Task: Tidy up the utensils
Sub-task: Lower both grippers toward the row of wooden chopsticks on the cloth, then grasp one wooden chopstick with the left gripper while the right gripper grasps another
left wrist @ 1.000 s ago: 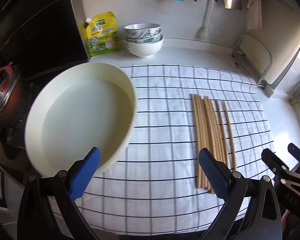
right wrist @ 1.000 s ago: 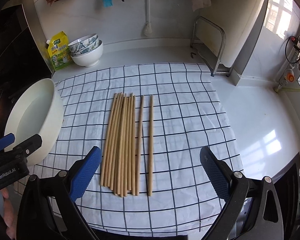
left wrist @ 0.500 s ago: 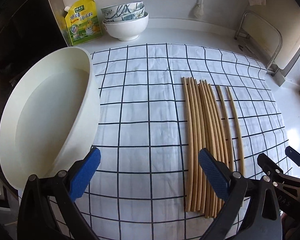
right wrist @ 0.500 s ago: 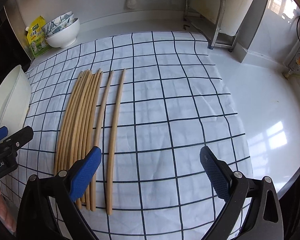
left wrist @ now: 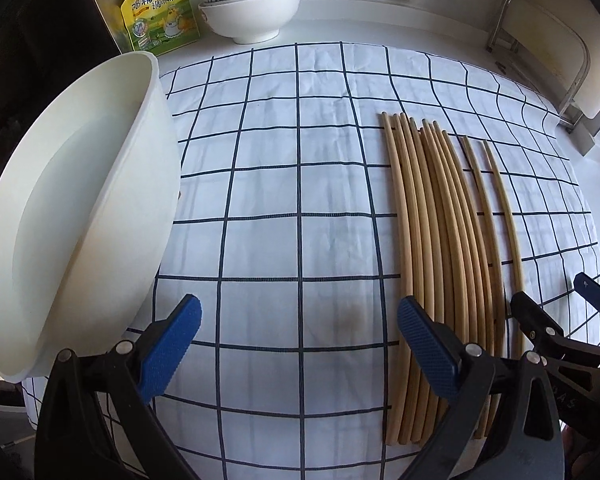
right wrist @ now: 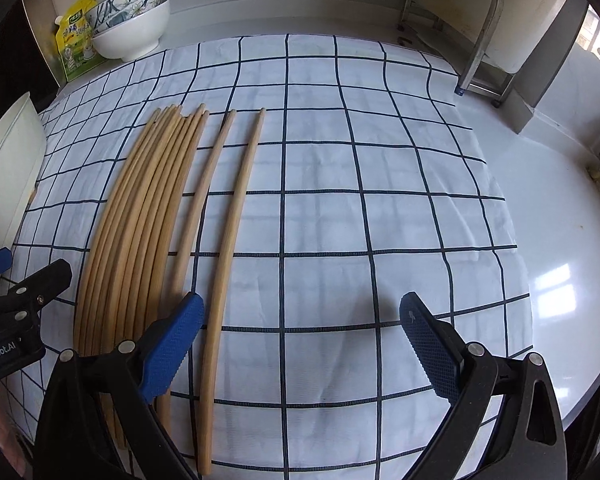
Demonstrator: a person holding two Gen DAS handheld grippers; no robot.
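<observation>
Chopsticks [right wrist: 140,216] laid parallel on checked cloth [left wrist: 300,208], ready for picking
Right gripper [right wrist: 300,340] jaws wide, low beside loose outer stick; left gripper [left wrist: 300,344] wide, empty; white basin [left wrist: 80,208] waits at cloth's left edge.

Right gripper [right wrist: 300,340] agape over checked cloth [right wrist: 380,200]; chopsticks [right wrist: 148,216] alongside
</observation>
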